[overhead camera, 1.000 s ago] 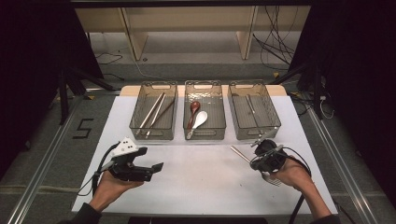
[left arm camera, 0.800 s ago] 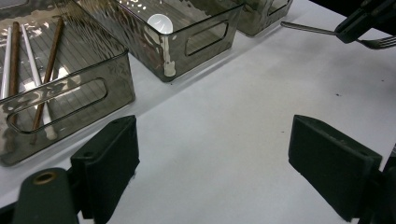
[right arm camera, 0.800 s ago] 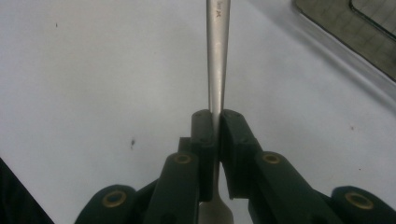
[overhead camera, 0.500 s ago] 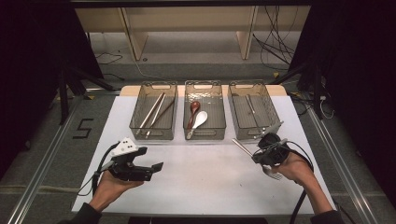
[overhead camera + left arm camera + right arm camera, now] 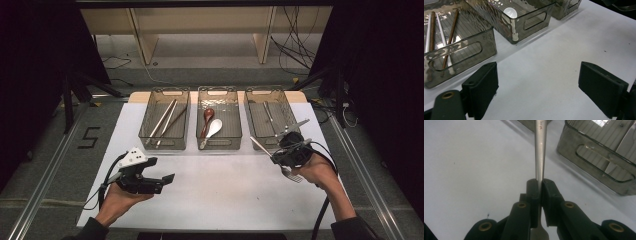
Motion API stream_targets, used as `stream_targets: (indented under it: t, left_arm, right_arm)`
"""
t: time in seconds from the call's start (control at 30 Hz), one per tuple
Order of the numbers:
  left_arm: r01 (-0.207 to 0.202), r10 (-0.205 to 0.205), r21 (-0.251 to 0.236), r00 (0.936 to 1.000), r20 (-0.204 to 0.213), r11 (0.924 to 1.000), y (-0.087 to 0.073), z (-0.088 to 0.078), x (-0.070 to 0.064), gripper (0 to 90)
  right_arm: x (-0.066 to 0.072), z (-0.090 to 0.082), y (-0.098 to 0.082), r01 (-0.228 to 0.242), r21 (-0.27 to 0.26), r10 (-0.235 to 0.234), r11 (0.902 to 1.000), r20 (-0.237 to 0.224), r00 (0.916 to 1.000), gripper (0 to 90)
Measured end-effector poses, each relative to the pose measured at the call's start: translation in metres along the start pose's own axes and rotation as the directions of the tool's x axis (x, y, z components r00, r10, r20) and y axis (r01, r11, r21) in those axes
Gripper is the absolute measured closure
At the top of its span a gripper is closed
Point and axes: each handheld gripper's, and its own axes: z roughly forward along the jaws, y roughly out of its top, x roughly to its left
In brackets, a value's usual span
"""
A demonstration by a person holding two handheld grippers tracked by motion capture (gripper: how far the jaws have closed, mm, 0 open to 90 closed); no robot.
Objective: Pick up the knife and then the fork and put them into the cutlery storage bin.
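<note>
Over on the left, the left gripper [image 5: 167, 178] is held just above the white table [image 5: 225, 200] near its front left corner, jaws spread wide with nothing between them; in the left gripper view the bare tabletop [image 5: 554, 65] lies between the two black pads [image 5: 482, 90]. Behind it, along the table's back edge, three clear bins stand in a row. The left bin [image 5: 146, 131] holds chopsticks [image 5: 167, 121], pale ones and a brown one, lying lengthwise; the left gripper view catches them through the bin wall [image 5: 461, 53]. The middle bin [image 5: 219, 144] holds a dark brown spoon [image 5: 207, 117] and a white spoon [image 5: 212, 131] side by side, the white bowl [image 5: 510, 12] showing in the left gripper view too. The right bin [image 5: 251, 124] holds metal cutlery [image 5: 269, 116], too small to tell apart. Just in front of that bin, near the table's right edge, the right gripper [image 5: 278, 154] is lifted off the surface and clamped tight on a metal fork [image 5: 261, 146]: the handle sticks out toward the middle of the table, the tines end [image 5: 292, 173] pokes out by the right hand [image 5: 312, 170]. In the right gripper view the jaws pinch the flat steel handle [image 5: 539, 150], which runs straight up away from them, with the right bin's handle slot [image 5: 604, 163] close by at the right.
</note>
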Motion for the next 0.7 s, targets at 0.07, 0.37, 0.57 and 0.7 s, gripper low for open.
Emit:
stream_targets:
  t: [0.07, 0.37, 0.57, 0.7]
  left_arm:
    - [0.001, -0.001, 0.0, 1.0, 0.0, 1.0, 0.0, 0.0, 0.0, 15.5]
    - [0.001, -0.001, -0.001, 1.0, -0.001, 1.0, 0.0, 0.0, 0.0, 15.5]
    - [0.001, -0.001, -0.004, 1.0, -0.001, 1.0, 0.0, 0.0, 0.0, 15.5]
    - [0.006, -0.006, -0.012, 1.0, -0.001, 0.9999, 0.0, 0.0, 0.0, 15.5]
  right_arm:
    - [-0.002, -0.002, 0.002, -0.004, -0.007, 0.004, 1.0, 0.002, 1.0, 84.6]
    - [-0.014, -0.005, 0.014, -0.027, -0.032, 0.028, 0.9991, 0.015, 0.9995, 84.6]
    - [-0.023, -0.007, 0.028, -0.044, -0.048, 0.046, 0.9979, 0.032, 0.9984, 84.6]
    - [-0.03, -0.006, 0.037, -0.06, -0.05, 0.062, 0.997, 0.046, 0.997, 84.6]
